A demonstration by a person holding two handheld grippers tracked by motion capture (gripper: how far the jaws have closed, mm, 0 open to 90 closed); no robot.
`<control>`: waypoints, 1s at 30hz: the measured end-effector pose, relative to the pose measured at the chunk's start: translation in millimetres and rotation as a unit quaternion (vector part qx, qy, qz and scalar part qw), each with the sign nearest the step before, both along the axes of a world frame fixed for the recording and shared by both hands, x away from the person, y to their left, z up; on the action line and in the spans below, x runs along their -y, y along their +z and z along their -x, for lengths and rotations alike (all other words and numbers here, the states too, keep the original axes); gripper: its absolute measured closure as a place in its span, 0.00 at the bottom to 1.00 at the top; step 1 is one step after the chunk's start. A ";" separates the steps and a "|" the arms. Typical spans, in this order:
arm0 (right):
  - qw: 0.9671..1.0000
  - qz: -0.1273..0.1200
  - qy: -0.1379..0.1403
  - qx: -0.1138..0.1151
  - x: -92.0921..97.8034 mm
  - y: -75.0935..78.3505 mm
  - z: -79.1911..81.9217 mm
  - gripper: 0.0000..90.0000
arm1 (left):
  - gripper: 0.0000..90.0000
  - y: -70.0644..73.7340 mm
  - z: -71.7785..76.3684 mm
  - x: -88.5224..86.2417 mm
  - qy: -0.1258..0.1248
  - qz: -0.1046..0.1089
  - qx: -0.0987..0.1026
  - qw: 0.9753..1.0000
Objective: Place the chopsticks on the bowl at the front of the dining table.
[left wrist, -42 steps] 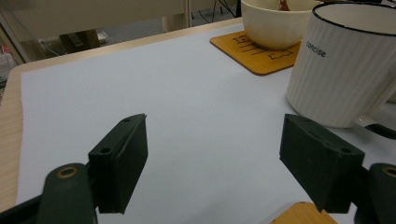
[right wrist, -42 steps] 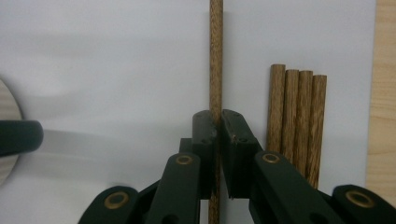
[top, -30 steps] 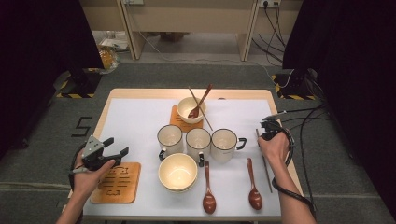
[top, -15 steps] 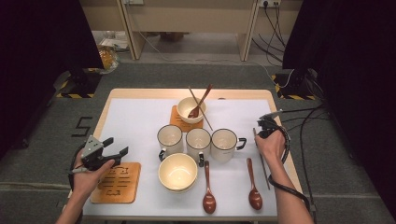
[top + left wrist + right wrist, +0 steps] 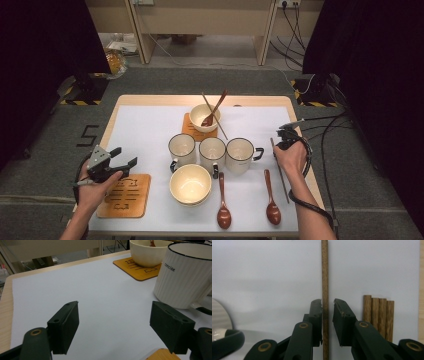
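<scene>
At the left of the counter (image 5: 150, 130), the left gripper (image 5: 121, 161) hovers above a wooden coaster (image 5: 125, 195) near the front edge; its fingers (image 5: 64, 328) stand wide apart, holding nothing. To its right, a cream bowl (image 5: 189, 184) sits in front of a row of three white mugs (image 5: 212, 152). Behind them, a second bowl (image 5: 205, 116) rests on another coaster and holds a spoon and a chopstick. Two wooden spoons (image 5: 223, 200) lie near the front edge. At the far right, the right gripper (image 5: 284, 134) is lowered over a single wooden chopstick (image 5: 325, 277) lying on the counter's white surface; the narrow fingers (image 5: 315, 317) sit either side of it, the stick against one finger with a small gap at the other. Four more chopstick ends (image 5: 378, 315) lie just beside it.
</scene>
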State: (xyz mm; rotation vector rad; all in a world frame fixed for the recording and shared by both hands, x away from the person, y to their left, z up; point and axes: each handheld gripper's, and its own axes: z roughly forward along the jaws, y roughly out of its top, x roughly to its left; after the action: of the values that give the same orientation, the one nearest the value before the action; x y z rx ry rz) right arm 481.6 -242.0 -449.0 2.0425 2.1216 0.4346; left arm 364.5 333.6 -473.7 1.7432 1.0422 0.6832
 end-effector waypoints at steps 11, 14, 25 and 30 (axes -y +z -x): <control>1.000 -0.006 0.008 -0.016 2.1 9.3 21.8 0.81 | 0.26 0.7 0.4 1.0 0.000 -0.001 0.001 1.000; 1.000 -0.010 0.005 -0.018 0.8 10.6 27.3 0.80 | 0.26 0.4 0.5 0.7 0.000 -0.001 0.001 1.000; 1.000 -0.007 0.009 -0.025 2.6 11.4 47.3 0.80 | 0.26 0.2 0.5 0.5 0.000 0.000 0.003 1.000; 1.000 -0.008 0.005 -0.028 4.8 10.2 57.7 0.81 | 0.26 -0.6 0.4 1.5 -0.001 -0.001 0.001 1.000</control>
State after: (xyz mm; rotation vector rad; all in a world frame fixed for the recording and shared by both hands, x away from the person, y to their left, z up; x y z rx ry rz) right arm 423.9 -246.8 -438.9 2.0778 2.1683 0.4010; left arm 364.1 332.1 -474.3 1.7452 1.0394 0.6847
